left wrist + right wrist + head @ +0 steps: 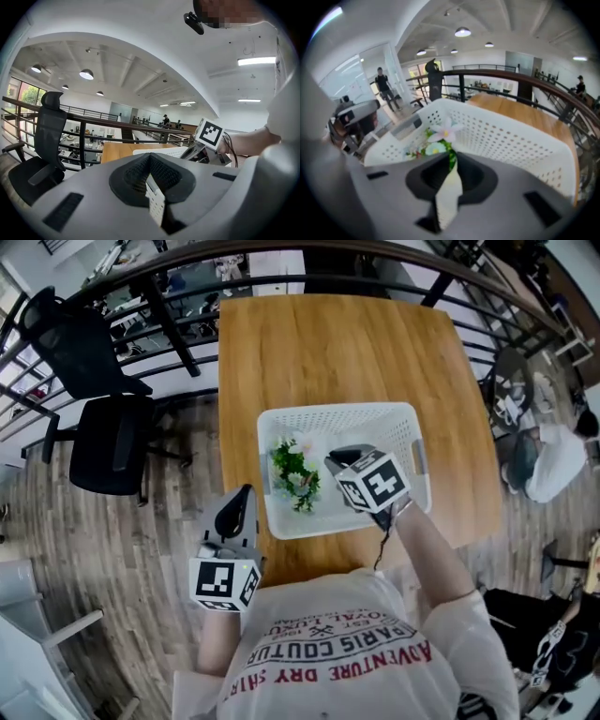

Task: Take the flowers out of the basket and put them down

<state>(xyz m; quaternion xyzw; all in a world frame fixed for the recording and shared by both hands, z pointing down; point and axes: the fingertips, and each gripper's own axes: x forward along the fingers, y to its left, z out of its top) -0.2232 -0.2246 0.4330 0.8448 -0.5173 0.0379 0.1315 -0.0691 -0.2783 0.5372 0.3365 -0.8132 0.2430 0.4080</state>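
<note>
From the head view, a wooden table stands against a dark railing. A white perforated basket sits at the table's near edge. The flowers lie inside it, on the basket's left side, a small bunch of green leaves with pale blooms. The right gripper hangs over the basket's middle, tilted down, with its tip just beside the flowers and pointing at them. The left gripper is held off the table's near left corner, above the plank floor, well apart from the basket. A black office chair stands on the floor to the left of the table.

In the left gripper view, the jaws are pressed together with nothing between them. Past them are the chair, the railing, the table edge and the basket's rim. At the right, the right gripper's marker cube shows above the basket.

In the right gripper view, the jaws are clenched, or very nearly so, and grasp nothing. A green leaf of the bunch shows right at their tip, and whether it touches them I cannot tell. A pale pink bloom and a light blue one lie just beyond, against the basket's perforated wall. A person stands in the background at the left.
</note>
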